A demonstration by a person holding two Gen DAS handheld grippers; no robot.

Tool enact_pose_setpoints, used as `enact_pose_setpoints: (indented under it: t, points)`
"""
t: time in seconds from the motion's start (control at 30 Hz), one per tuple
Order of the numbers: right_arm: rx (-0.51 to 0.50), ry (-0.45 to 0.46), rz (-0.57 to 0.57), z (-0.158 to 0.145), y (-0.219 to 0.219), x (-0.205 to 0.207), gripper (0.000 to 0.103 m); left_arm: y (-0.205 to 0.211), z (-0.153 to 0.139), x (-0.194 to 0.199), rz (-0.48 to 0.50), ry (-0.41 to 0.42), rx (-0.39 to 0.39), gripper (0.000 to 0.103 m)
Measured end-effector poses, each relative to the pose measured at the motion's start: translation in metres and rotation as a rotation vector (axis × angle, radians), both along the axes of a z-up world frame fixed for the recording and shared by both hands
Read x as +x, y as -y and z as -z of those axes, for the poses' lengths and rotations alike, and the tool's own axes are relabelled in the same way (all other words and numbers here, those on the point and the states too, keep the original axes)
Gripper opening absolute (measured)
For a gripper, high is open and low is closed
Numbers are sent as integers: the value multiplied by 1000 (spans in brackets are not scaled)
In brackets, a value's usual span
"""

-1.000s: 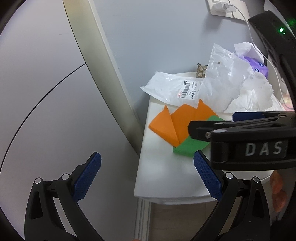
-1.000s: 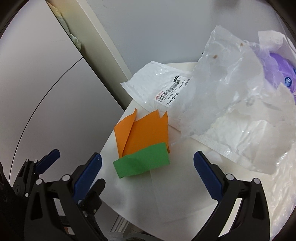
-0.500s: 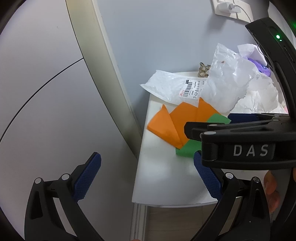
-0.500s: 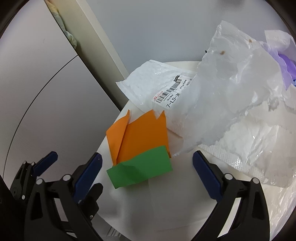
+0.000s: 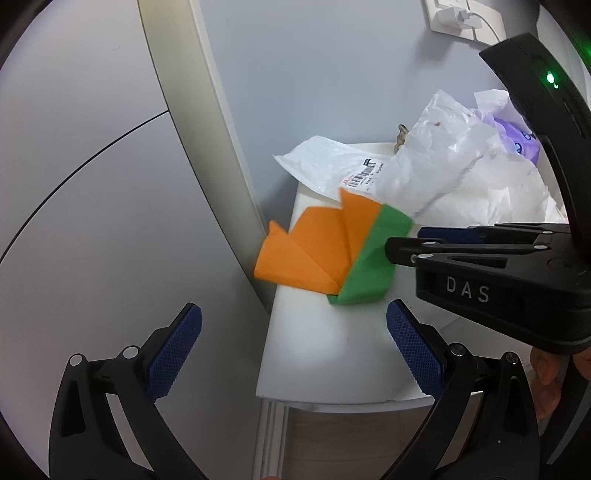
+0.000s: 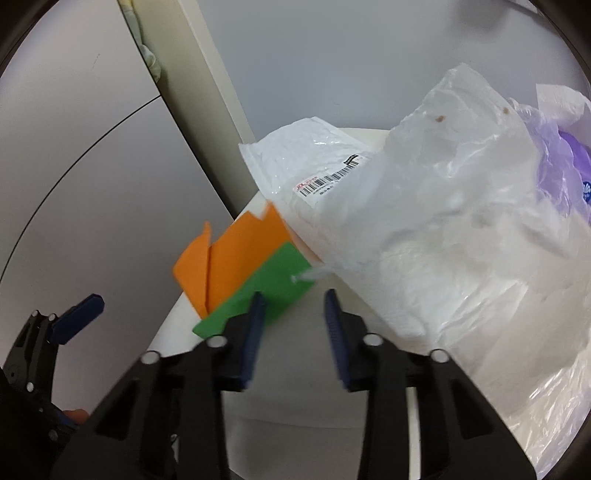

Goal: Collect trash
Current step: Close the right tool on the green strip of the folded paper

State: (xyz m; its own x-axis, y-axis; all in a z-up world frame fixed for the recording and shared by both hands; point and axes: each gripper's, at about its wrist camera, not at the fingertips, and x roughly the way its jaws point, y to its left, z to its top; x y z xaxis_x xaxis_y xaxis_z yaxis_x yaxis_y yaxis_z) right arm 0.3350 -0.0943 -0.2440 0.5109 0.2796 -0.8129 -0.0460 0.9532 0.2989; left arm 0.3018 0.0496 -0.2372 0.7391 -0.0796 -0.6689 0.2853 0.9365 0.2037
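Note:
A folded paper piece, orange [image 5: 314, 247] with a green edge [image 5: 373, 266], lies near the left edge of a white tabletop [image 5: 332, 354]. It also shows in the right wrist view [image 6: 243, 258]. My right gripper [image 6: 293, 317] has its jaws half closed, a gap still between them, its left fingertip over the green edge [image 6: 273, 288]; it pushes the paper but does not grip it. From the left wrist view it comes in from the right [image 5: 413, 240]. My left gripper [image 5: 290, 343] is open and empty, low in front of the table's left edge.
A white mailer bag with a barcode label [image 6: 317, 170] and crumpled clear plastic [image 6: 443, 236] lie behind the paper. A purple pack [image 6: 576, 173] sits under the plastic at the right. A wall socket with charger [image 5: 461, 18] is above. A cream door frame [image 5: 207, 147] stands left.
My right gripper has moved forward onto the green edge and narrowed its jaws from wide open. The paper has shifted and turned, its orange part now hanging past the table's left edge.

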Motion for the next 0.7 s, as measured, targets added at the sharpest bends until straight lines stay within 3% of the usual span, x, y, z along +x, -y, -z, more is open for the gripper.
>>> enact_pose_setpoints:
  t: [0.07, 0.17, 0.57, 0.7]
  points:
    - [-4, 0, -6, 1, -2, 1, 18, -2, 0, -2, -5, 0, 1, 97]
    - [-12, 3, -11, 2, -4, 1, 13, -4, 2, -2, -8, -1, 2, 97]
    - [12, -5, -8, 0, 5, -2, 11, -8, 3, -3, -20, -6, -16, 97]
    - [20, -1, -12, -4, 9, -8, 6, -6, -1, -2, -19, -6, -17, 97]
